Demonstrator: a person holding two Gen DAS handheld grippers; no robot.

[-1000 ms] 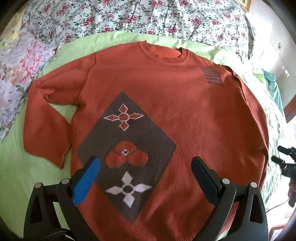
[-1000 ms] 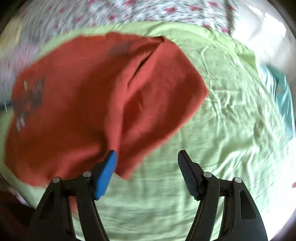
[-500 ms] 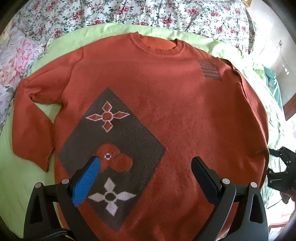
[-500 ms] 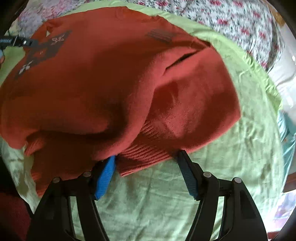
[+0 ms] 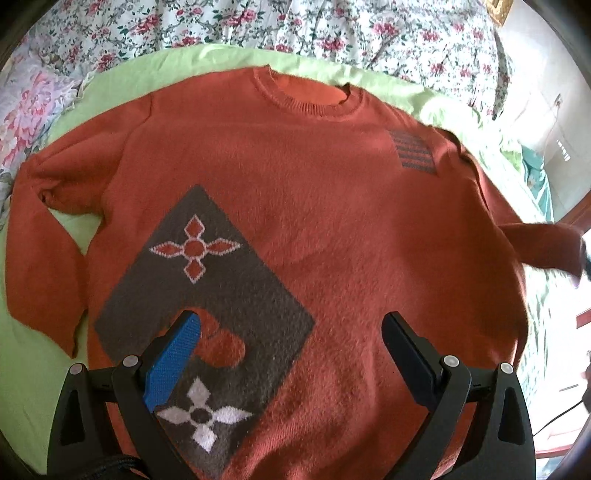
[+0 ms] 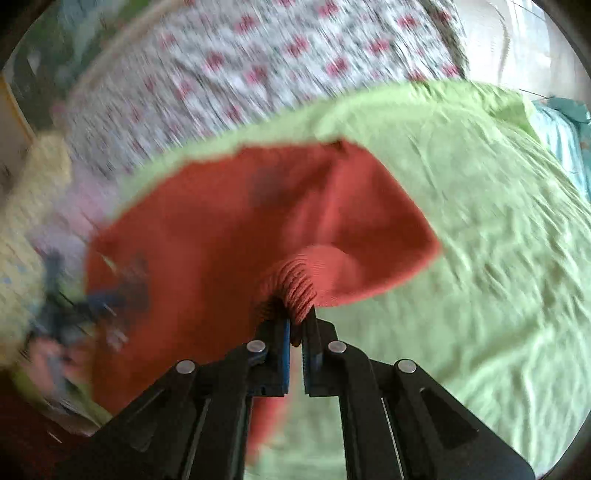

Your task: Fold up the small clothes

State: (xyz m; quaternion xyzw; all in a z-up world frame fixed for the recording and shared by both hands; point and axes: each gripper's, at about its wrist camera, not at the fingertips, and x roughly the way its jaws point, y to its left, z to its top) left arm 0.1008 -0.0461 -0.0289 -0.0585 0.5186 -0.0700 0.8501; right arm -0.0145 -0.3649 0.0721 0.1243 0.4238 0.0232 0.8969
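Note:
An orange knit sweater [image 5: 314, 206] with a brown diamond motif [image 5: 207, 295] lies face up on a green sheet [image 5: 33, 369], collar at the far side. My left gripper [image 5: 291, 343] is open and empty, hovering over the sweater's lower front. My right gripper [image 6: 295, 328] is shut on the ribbed cuff [image 6: 299, 284] of the sweater's right sleeve and holds it lifted off the sheet [image 6: 498, 258]. That sleeve shows stretched out at the right edge of the left wrist view [image 5: 543, 247]. The left sleeve [image 5: 40, 258] lies bent beside the body.
A floral bedspread [image 5: 332, 33] lies beyond the green sheet. Floral pillows [image 5: 26, 110] sit at the far left. Turquoise cloth [image 5: 535, 173] lies at the right edge of the bed. The right wrist view is motion-blurred.
My right gripper closed on the sleeve cuff and lifted it, pulling the sleeve out to the side. My left gripper shifted slightly over the sweater and stayed open.

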